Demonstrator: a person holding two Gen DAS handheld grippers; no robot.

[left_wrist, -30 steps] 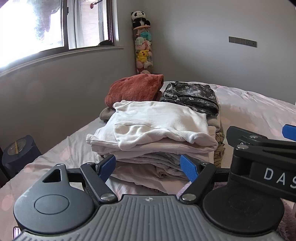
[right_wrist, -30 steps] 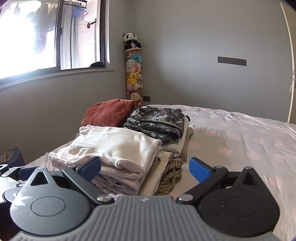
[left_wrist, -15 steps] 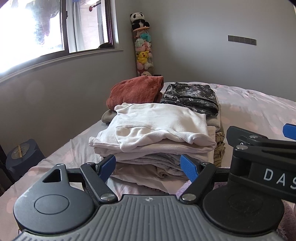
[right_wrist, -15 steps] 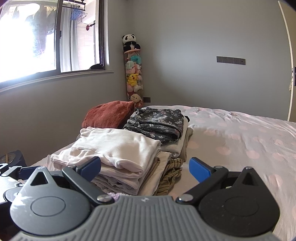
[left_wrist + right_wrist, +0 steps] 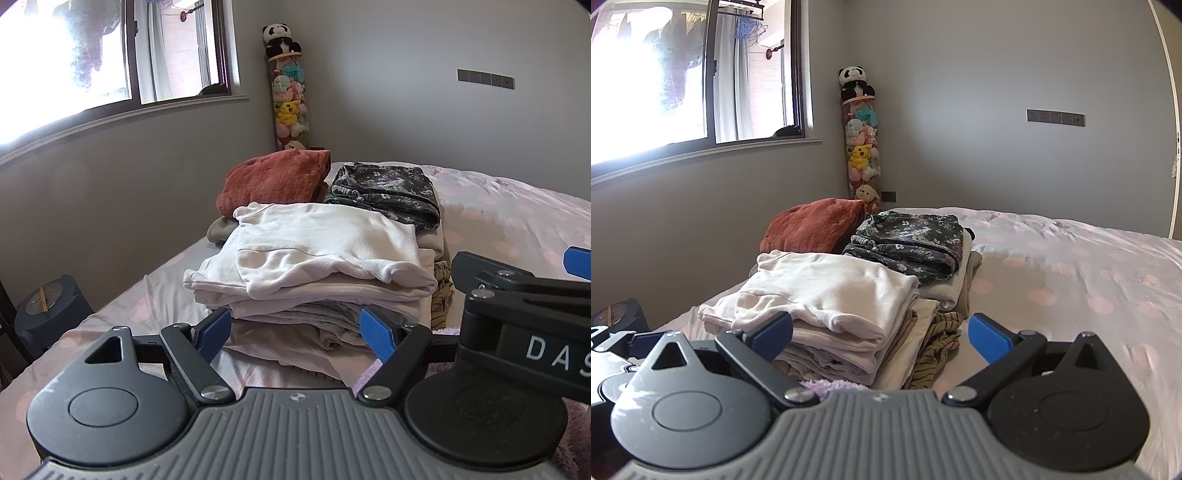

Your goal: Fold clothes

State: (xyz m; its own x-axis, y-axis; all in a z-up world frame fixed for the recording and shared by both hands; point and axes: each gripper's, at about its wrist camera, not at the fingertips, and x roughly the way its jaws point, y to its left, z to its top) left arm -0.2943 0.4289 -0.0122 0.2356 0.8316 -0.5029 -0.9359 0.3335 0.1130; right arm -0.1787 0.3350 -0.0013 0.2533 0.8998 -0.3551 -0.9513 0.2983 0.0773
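Both claws spread wide, empty: left claw (image 5: 295, 332), right claw (image 5: 881, 338), side by side, low over the bed (image 5: 1071, 280). Folded stack (image 5: 314, 266) dead ahead, white top (image 5: 827, 291) uppermost, just past the fingertips. Behind it floral piece (image 5: 912, 243) on a second pile, rust fleece (image 5: 273, 181) to its left. Lilac fuzzy item (image 5: 831, 386) right under the claws, mostly hidden, probably next to fold. Judgement: drop straight down, pinch two corners of the lilac item, well apart. Lift clear, away from the stack. Risk: snagging striped cloth (image 5: 938, 343) at the stack's edge, toppling pile.
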